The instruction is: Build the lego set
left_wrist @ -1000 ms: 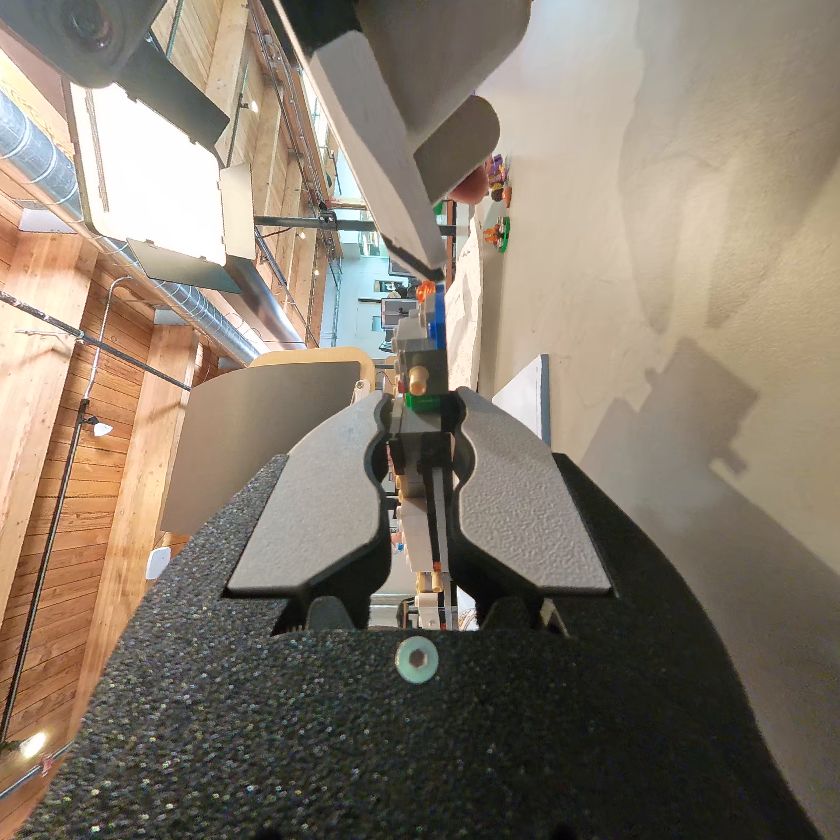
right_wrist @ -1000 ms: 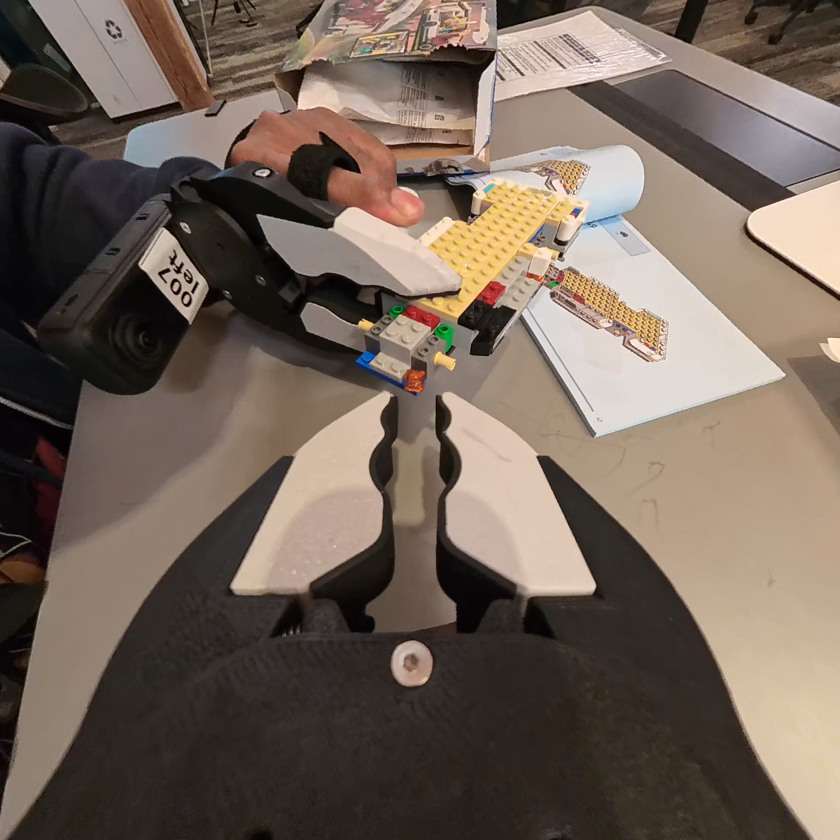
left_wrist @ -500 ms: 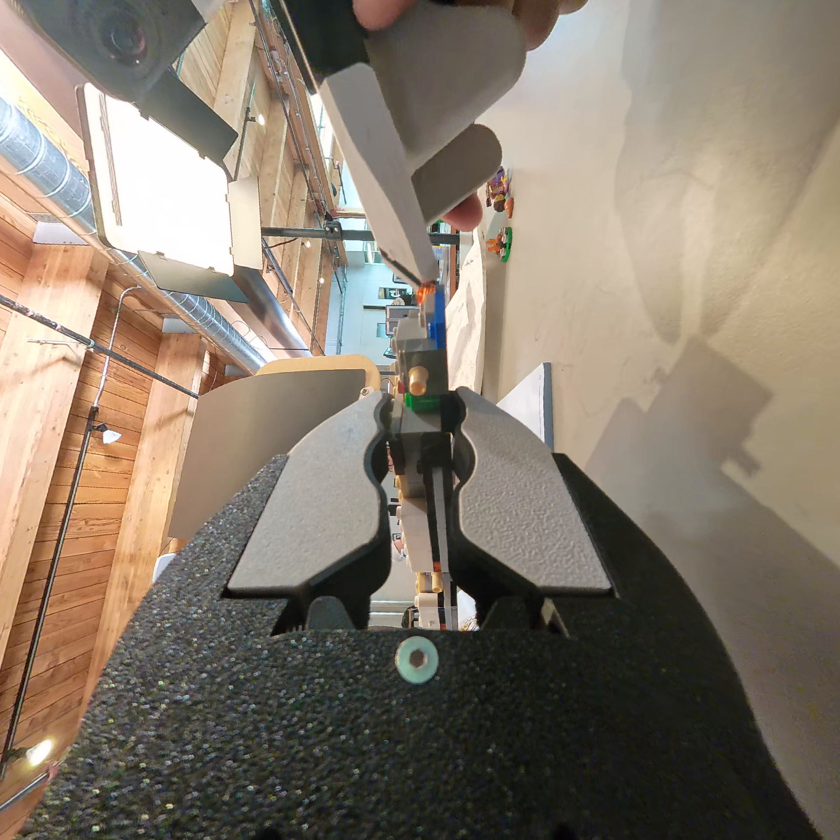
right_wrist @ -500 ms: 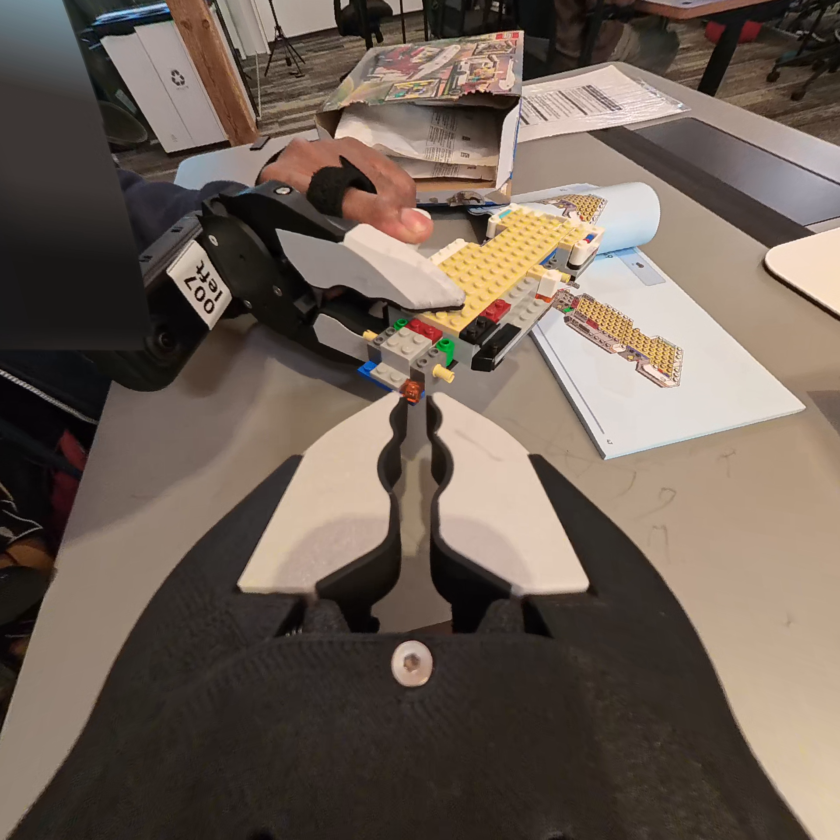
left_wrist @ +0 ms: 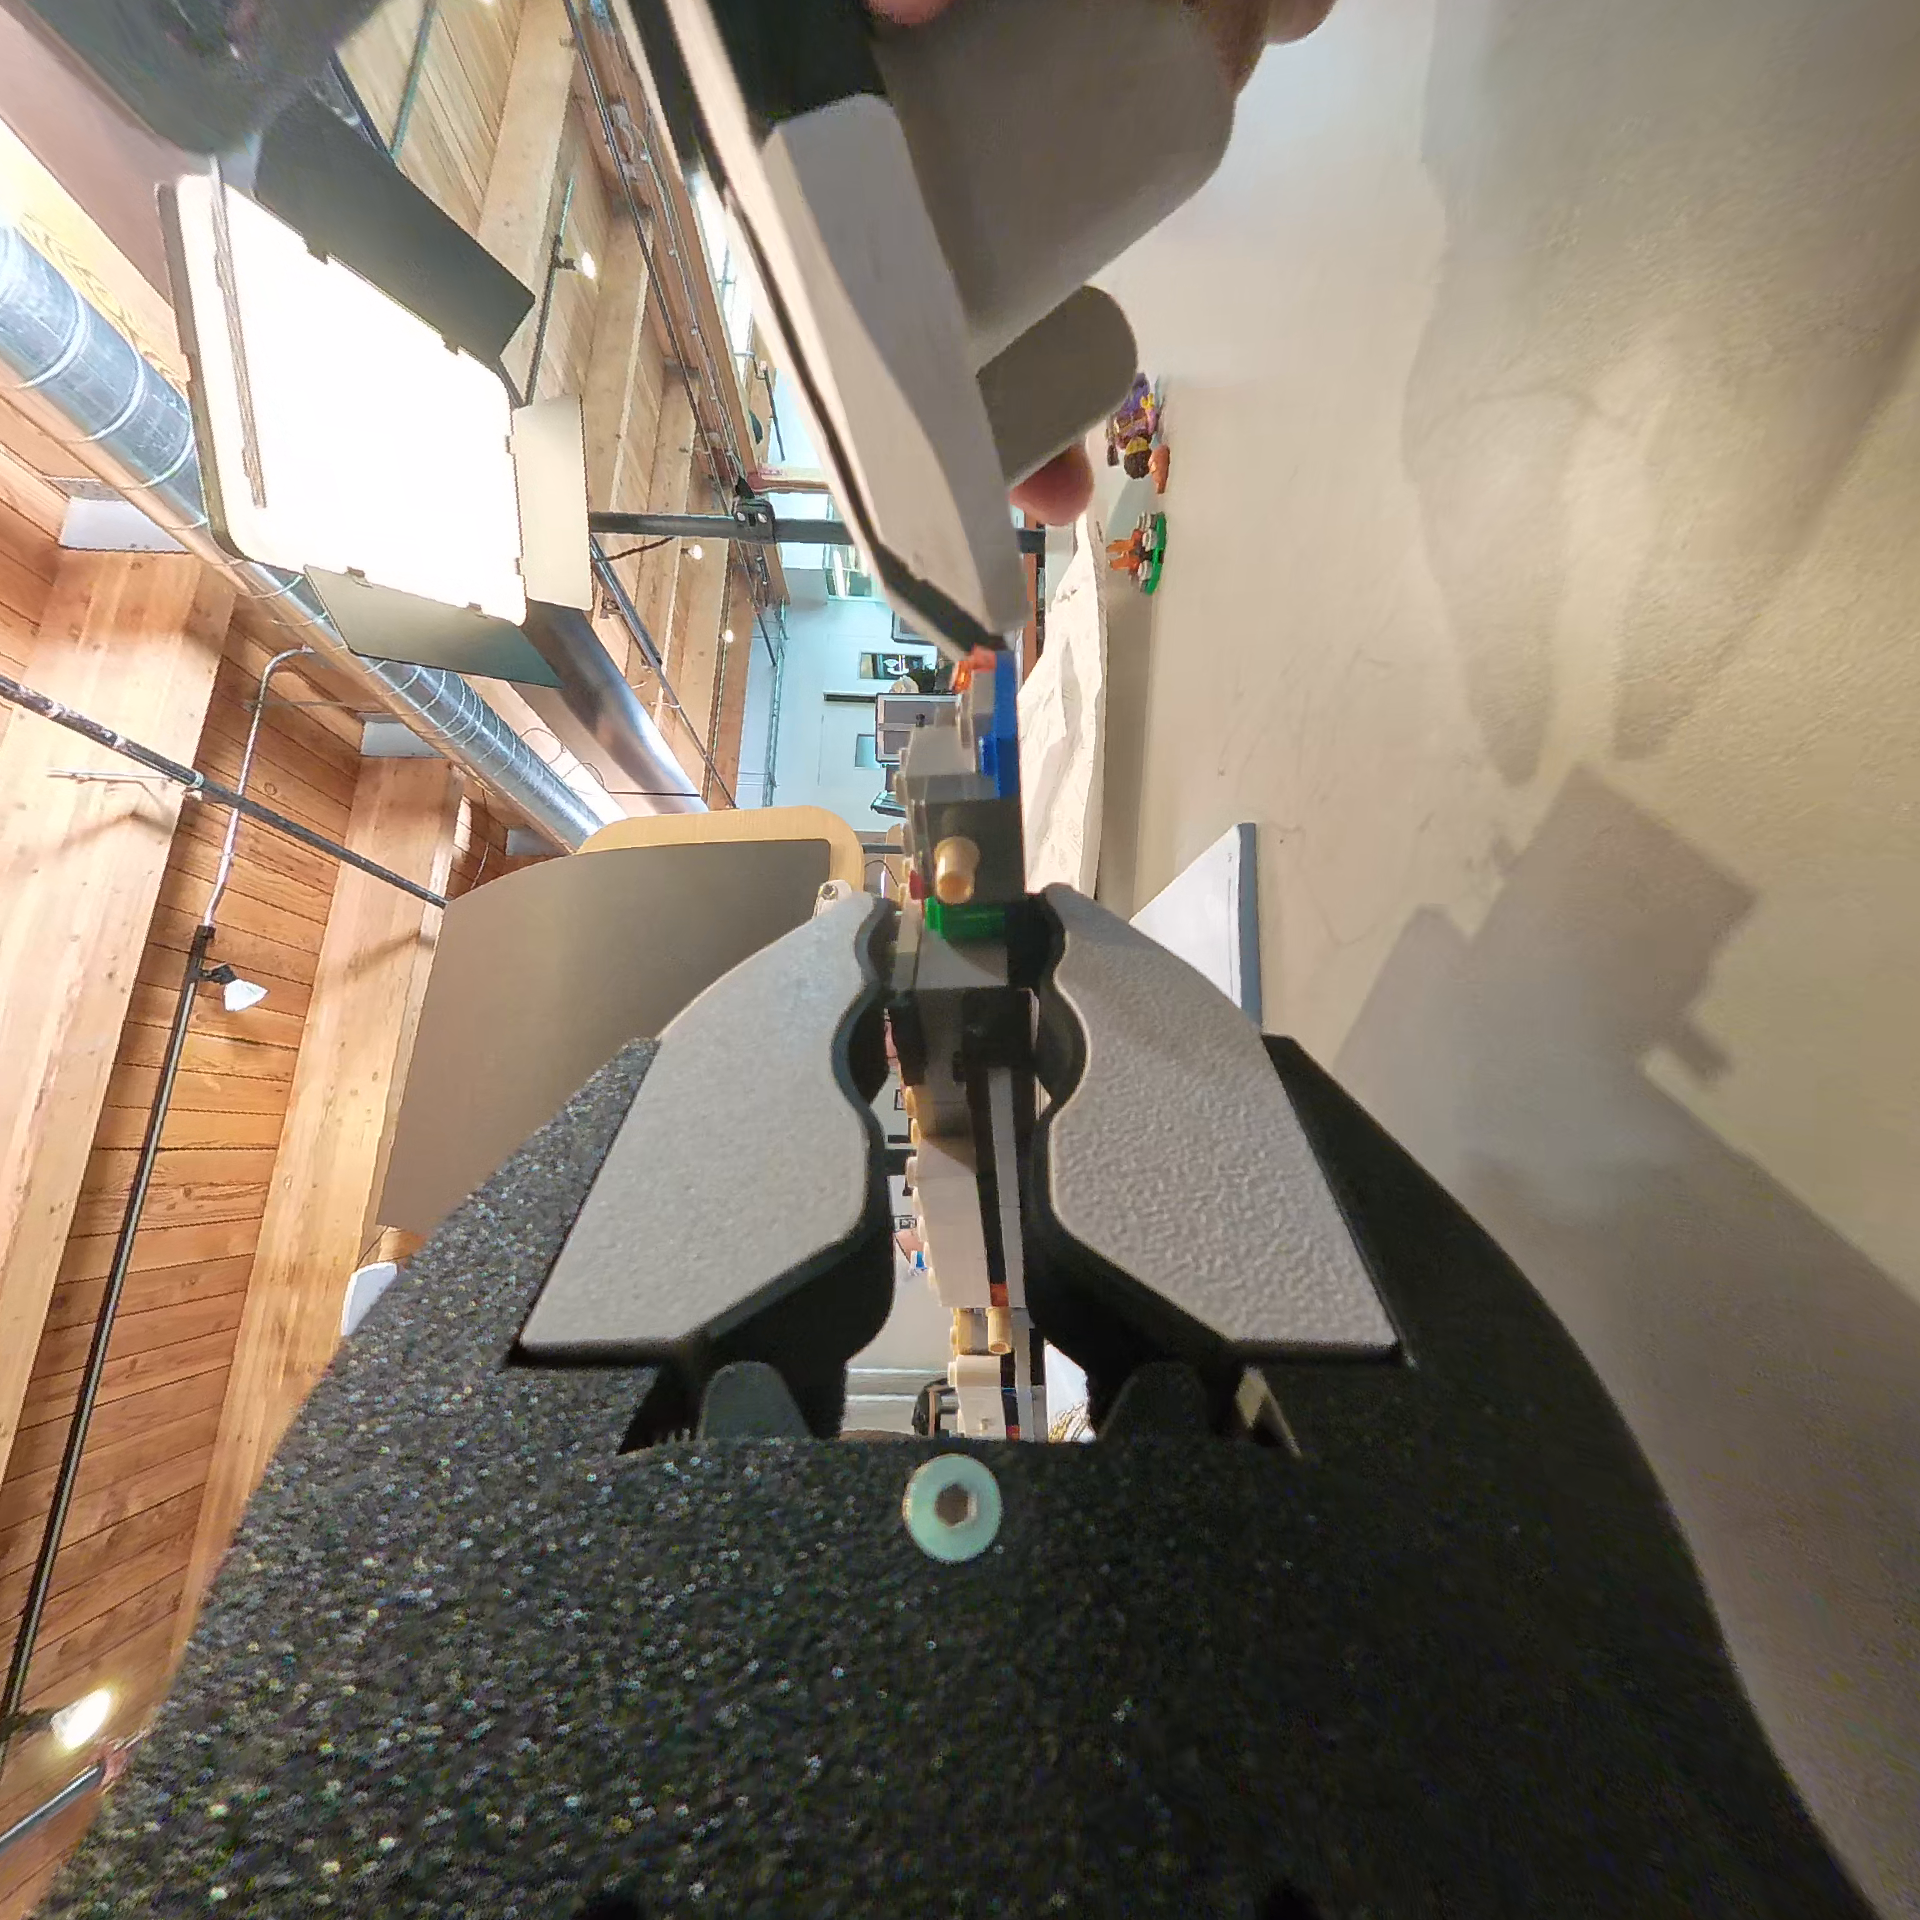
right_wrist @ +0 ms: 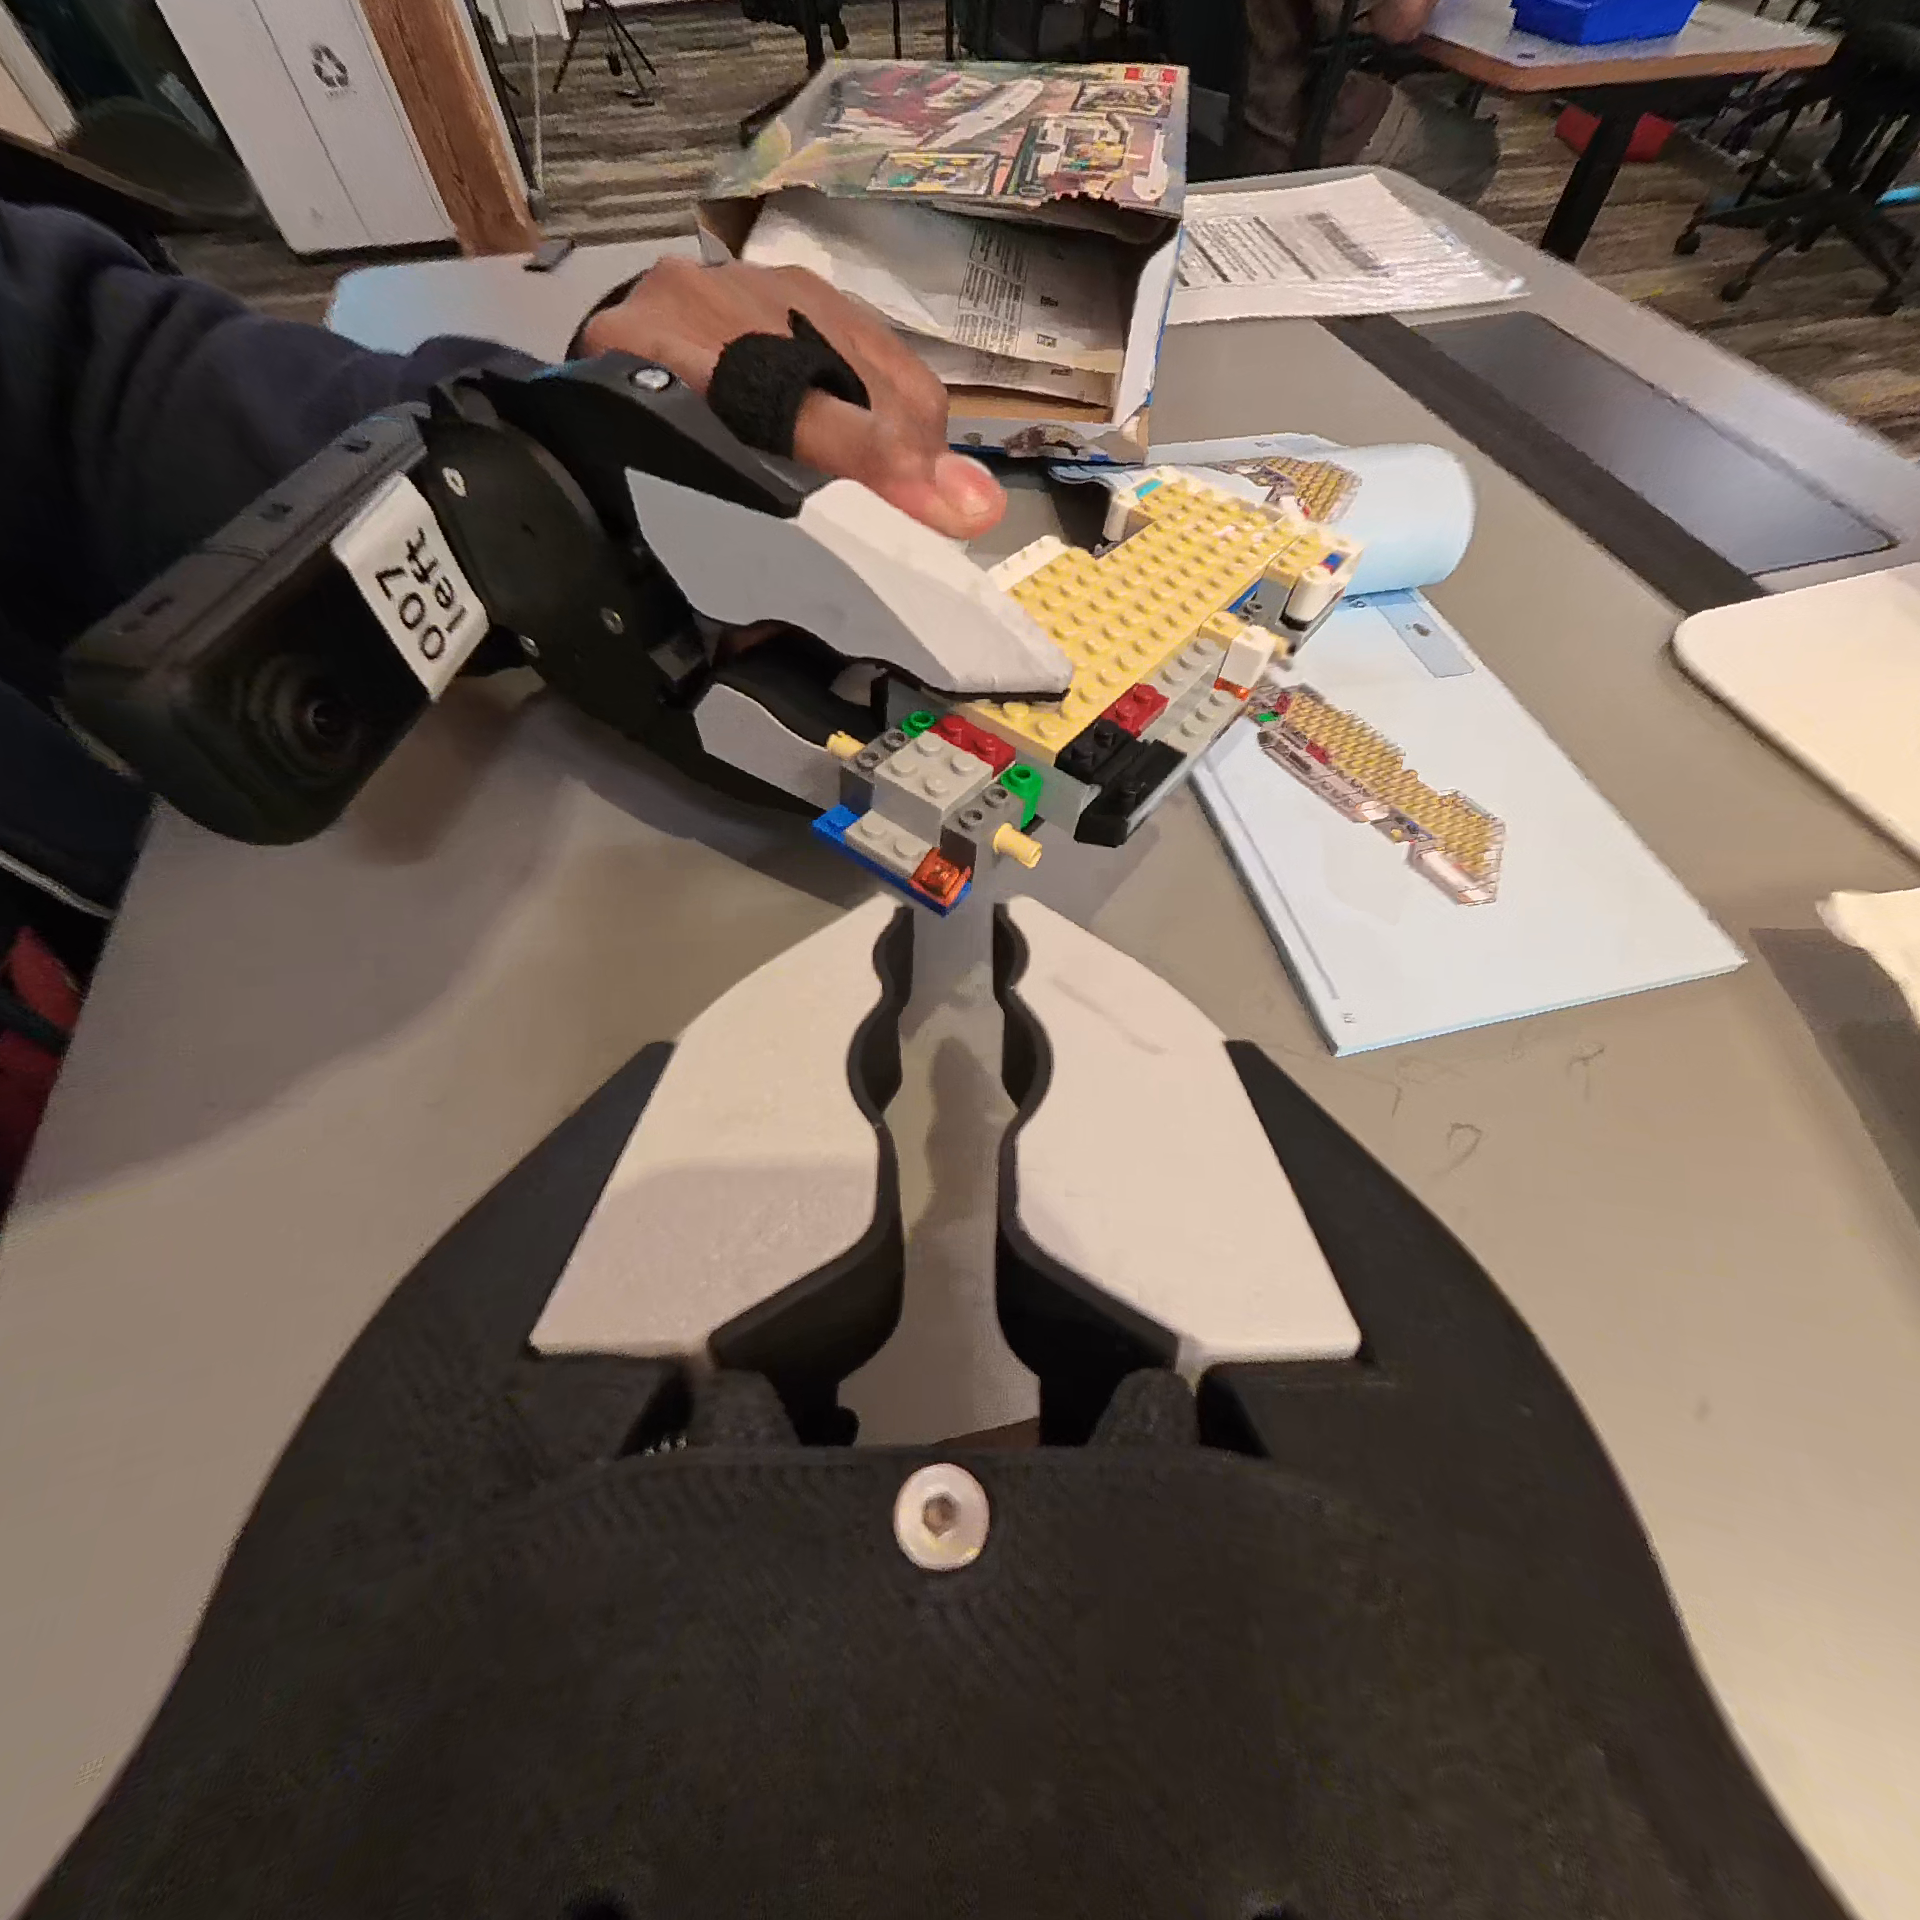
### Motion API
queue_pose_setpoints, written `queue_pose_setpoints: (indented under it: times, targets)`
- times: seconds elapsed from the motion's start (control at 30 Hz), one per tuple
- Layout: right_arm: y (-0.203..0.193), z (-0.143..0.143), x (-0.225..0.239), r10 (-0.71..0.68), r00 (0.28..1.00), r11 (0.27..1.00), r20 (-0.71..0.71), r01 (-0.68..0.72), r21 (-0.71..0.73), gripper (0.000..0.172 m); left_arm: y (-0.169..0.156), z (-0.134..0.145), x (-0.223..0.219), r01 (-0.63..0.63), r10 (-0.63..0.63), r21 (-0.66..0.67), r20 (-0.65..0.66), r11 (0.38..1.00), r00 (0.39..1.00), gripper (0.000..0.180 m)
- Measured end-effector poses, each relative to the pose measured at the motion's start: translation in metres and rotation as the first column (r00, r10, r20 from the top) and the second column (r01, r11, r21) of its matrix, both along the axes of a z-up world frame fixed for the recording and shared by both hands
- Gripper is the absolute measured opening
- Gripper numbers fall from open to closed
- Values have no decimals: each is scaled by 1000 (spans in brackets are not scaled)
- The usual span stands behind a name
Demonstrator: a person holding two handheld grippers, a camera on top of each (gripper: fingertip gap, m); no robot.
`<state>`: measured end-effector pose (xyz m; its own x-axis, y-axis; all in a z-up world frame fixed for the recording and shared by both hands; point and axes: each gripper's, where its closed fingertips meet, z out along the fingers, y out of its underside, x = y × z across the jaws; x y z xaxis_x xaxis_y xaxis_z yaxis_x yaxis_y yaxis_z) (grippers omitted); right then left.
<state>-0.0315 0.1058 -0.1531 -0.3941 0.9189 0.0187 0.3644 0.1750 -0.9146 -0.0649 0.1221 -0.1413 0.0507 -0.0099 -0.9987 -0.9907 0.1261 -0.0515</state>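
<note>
My left gripper (left_wrist: 961, 914) is shut on a brick model (left_wrist: 951, 821) with a yellow studded top (right_wrist: 1143, 592), held above the grey table (right_wrist: 416, 1039). In the right wrist view the left gripper (right_wrist: 945, 727) clamps the model from above and below. A clear orange piece (right_wrist: 938, 871) sits on the model's near blue and grey corner. My right gripper (right_wrist: 951, 914) is open and empty, its tips just short of that orange piece. In the left wrist view the right gripper's fingers (left_wrist: 935, 561) reach down to the same orange piece (left_wrist: 971, 670).
A light blue instruction booklet (right_wrist: 1455, 831) lies right of the model. A torn cardboard box (right_wrist: 987, 208) and printed sheets (right_wrist: 1330, 239) lie behind it. A white pad (right_wrist: 1818, 675) is at the right edge. Small figures (left_wrist: 1138, 447) stand farther along the table.
My right gripper moved up to the model's orange piece and narrowed its jaws there, then opened them again. The left gripper kept its hold on the model.
</note>
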Motion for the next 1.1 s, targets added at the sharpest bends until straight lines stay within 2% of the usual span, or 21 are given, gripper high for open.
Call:
queue_pose_setpoints:
  times: [0.07,0.13,0.23,0.3,0.47,0.6,1.1]
  targets:
    - [4,0,0,-16,998,991,-53,23,130,16,1,0,0,-3,3,0,0,1000,1000,24]
    - [7,2,1,-12,988,945,-152,61,322,17,3,1,-1,-6,6,-1,0,1000,1000,24]
    - [4,-3,4,85,961,761,-262,107,640,18,5,1,-2,-13,13,-5,1,1000,1000,24]
    - [1,-8,3,130,947,647,-295,145,748,19,6,2,-2,-18,18,-4,0,1000,1000,24]
    - [-5,9,-1,161,898,558,-410,259,788,19,3,2,-3,-19,19,-9,5,1000,1000,24]
    - [-7,10,-3,181,886,506,-427,288,813,19,4,2,-3,-14,15,-17,8,1000,1000,24]
    - [-10,10,-7,225,868,426,-442,321,846,13,-5,2,4,1,-1,-27,20,1000,1000,24]
